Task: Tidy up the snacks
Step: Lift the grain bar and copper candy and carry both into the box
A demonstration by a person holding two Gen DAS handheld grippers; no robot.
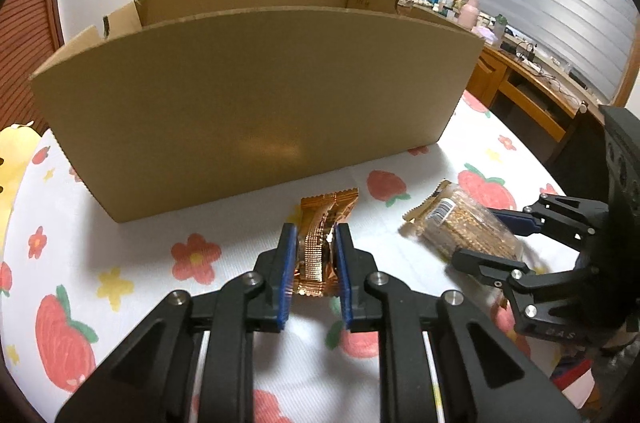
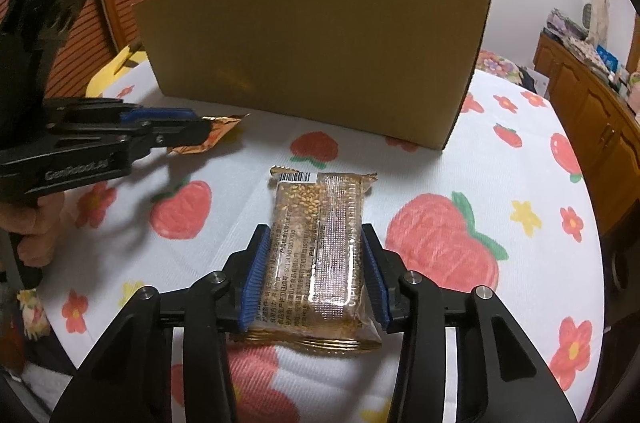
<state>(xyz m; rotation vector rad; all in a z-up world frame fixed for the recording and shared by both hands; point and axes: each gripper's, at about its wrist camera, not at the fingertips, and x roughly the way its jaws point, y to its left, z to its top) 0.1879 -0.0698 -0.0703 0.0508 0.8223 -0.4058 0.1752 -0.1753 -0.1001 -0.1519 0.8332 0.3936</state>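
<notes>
Already both snacks are gripped, neither yet boxed

The left gripper (image 1: 316, 255) is clamped tight on the crinkled orange wrapper (image 1: 320, 243), which appears lifted just clear of the fruit-print tablecloth (image 1: 140, 263). The right gripper (image 2: 316, 279) has its blue pads at the sides of the sesame bar packet (image 2: 320, 247), seemingly pressing it while it lies on the cloth. From either claw the cardboard box (image 1: 256, 111) stands at twelve o'clock, open-topped; its inside is hidden, so both carries look to remain

Dim indoor light, soft shadows (fisheye warps the dark edges).
</notes>
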